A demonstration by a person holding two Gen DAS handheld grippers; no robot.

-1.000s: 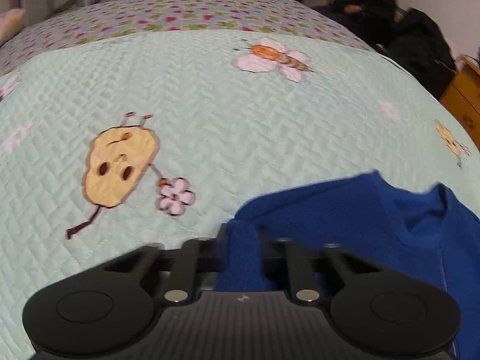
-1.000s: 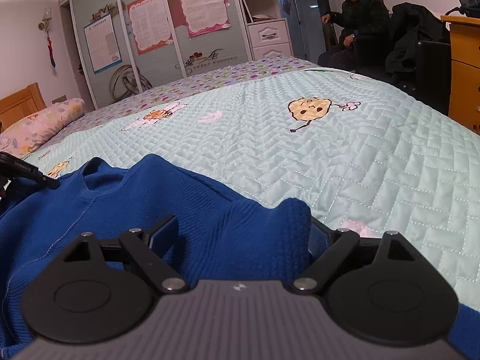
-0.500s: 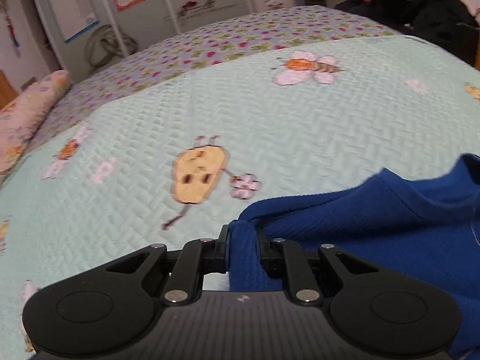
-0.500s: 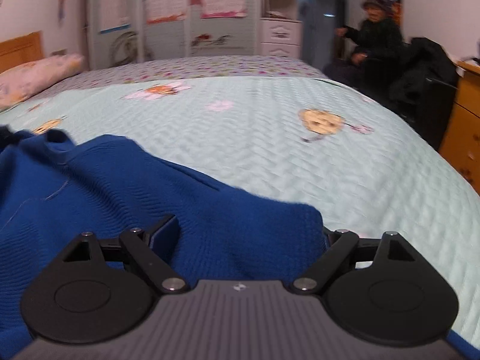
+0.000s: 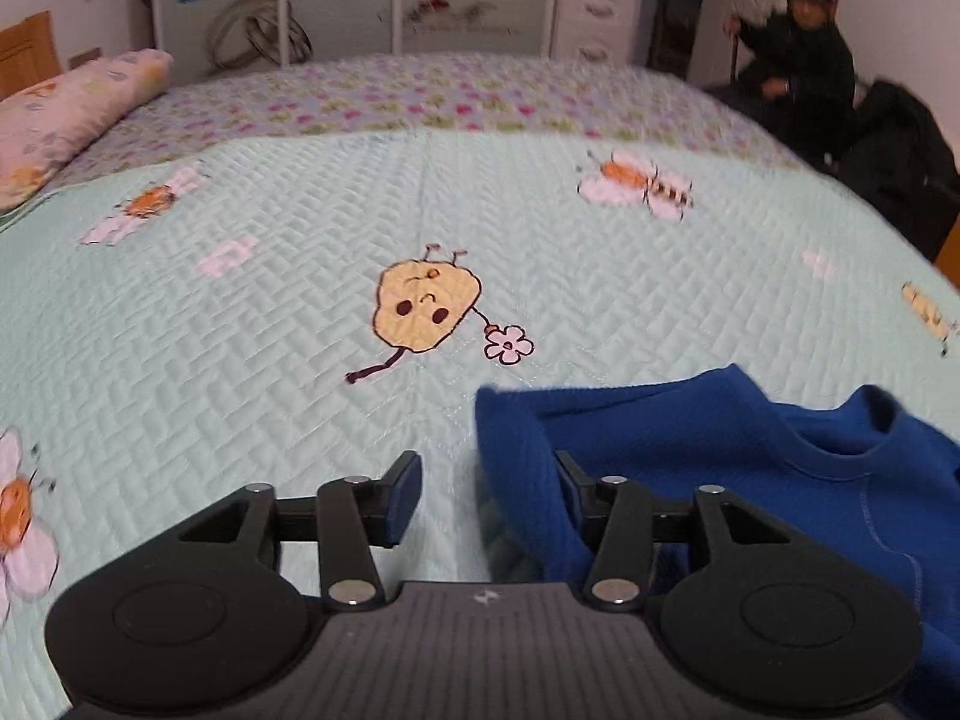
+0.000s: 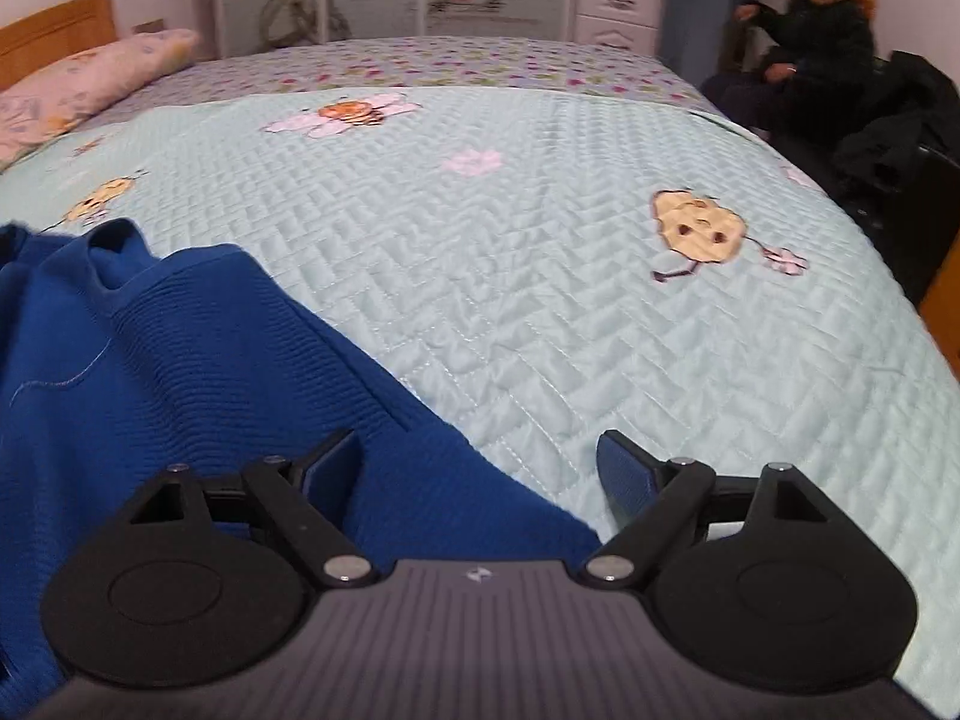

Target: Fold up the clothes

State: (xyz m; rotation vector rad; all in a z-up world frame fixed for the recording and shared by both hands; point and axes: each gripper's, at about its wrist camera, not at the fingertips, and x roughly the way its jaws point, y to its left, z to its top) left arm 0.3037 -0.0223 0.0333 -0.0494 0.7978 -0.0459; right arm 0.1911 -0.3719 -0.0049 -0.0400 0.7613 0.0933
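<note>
Bed (image 5: 240,360): lying beneath and stretching ahead of both hand-held grippers, wearing a pale green quilted cover with bee and flower prints.
Blue sweater (image 6: 180,372): lying on the bed between the two hand-held grippers, spreading to the right of the left one and to the left of the right one, its neckline facing up.
Pillow (image 5: 66,114): sitting far ahead and to the left of the left hand-held gripper, near the headboard.
Left hand-held gripper (image 5: 483,492): its jaws have just been opening and are standing apart; a fold of the sweater is draping against the right finger, while the left pad (image 5: 403,498) is standing clear of it.
Right hand-held gripper (image 6: 480,480): its jaws are gaping wide, the sweater's edge lying between them near the left finger, unpinched.
</note>
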